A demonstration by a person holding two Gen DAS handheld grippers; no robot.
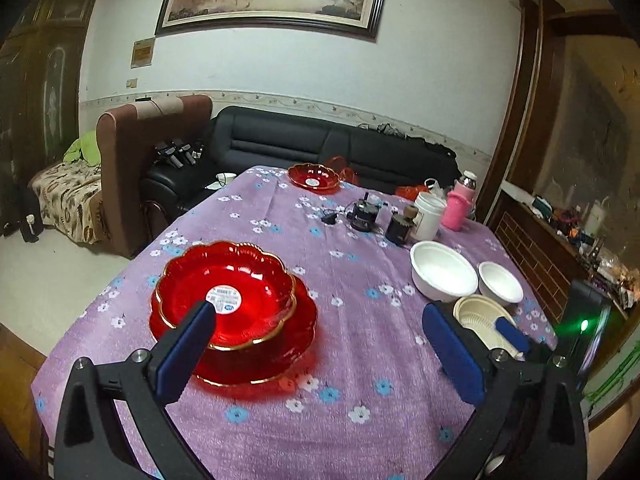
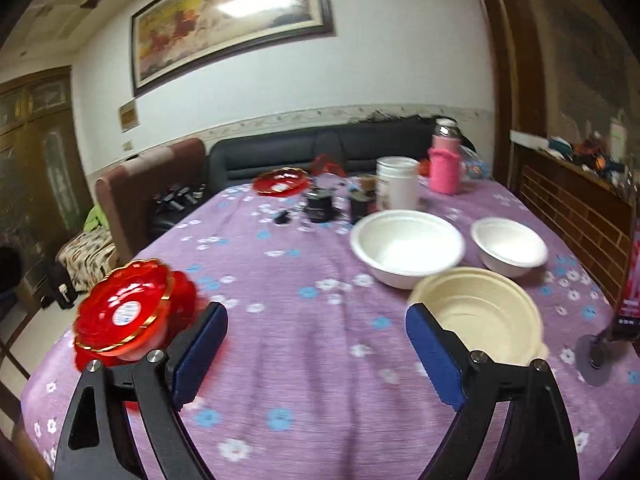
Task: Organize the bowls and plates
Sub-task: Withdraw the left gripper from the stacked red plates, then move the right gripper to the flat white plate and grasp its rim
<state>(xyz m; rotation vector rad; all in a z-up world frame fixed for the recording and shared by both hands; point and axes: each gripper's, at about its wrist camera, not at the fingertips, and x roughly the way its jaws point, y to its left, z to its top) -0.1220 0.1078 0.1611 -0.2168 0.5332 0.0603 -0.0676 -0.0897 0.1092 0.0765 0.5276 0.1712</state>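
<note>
Two red gold-rimmed plates are stacked [image 1: 232, 308] on the purple floral tablecloth [image 1: 352, 360], also seen at the left in the right wrist view [image 2: 124, 312]. A third red plate [image 1: 314, 178] sits at the far end. A large white bowl [image 1: 444, 272], a small white bowl [image 1: 500, 282] and a cream bowl [image 1: 480, 320] stand at the right; they show in the right wrist view as well: large [image 2: 406, 246], small [image 2: 508, 246], cream [image 2: 476, 312]. My left gripper [image 1: 320, 356] is open and empty, beside the stack. My right gripper [image 2: 316, 356] is open and empty, left of the cream bowl.
A white jar [image 1: 428, 216], a pink flask [image 1: 458, 204] and dark small items [image 1: 364, 216] stand behind the bowls. A black sofa [image 1: 320, 144] is beyond the table. A phone stand [image 2: 596, 352] is at the right edge.
</note>
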